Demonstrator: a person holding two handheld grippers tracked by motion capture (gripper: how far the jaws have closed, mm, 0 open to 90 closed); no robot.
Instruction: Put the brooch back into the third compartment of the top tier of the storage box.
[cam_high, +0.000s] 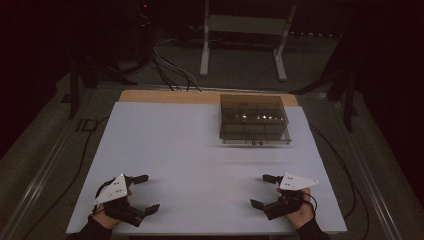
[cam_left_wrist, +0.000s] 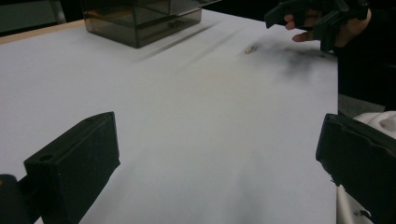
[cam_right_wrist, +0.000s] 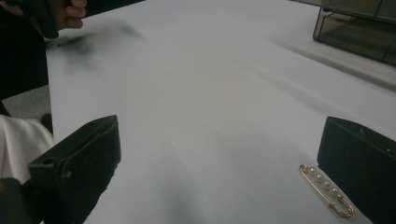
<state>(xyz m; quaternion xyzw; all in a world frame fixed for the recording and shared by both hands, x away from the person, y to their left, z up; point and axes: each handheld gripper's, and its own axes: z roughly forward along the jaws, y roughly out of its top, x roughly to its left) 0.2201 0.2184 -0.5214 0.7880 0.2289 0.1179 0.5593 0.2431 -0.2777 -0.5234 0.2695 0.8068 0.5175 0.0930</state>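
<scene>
A small gold safety-pin brooch with a row of pearls lies flat on the white tabletop, just inside the right-hand jaw in the right gripper view. The same brooch is a tiny speck in the left gripper view. My right gripper is open wide, its pads off the brooch. In the high view the right gripper rests near the front right edge. My left gripper rests at the front left, open with nothing between its jaws, as the left gripper view shows.
A smoky clear plastic compartment box stands at the far right of the table, closed; the box also appears far off. Beyond the table's wooden far edge are cables and a white metal stand on the floor.
</scene>
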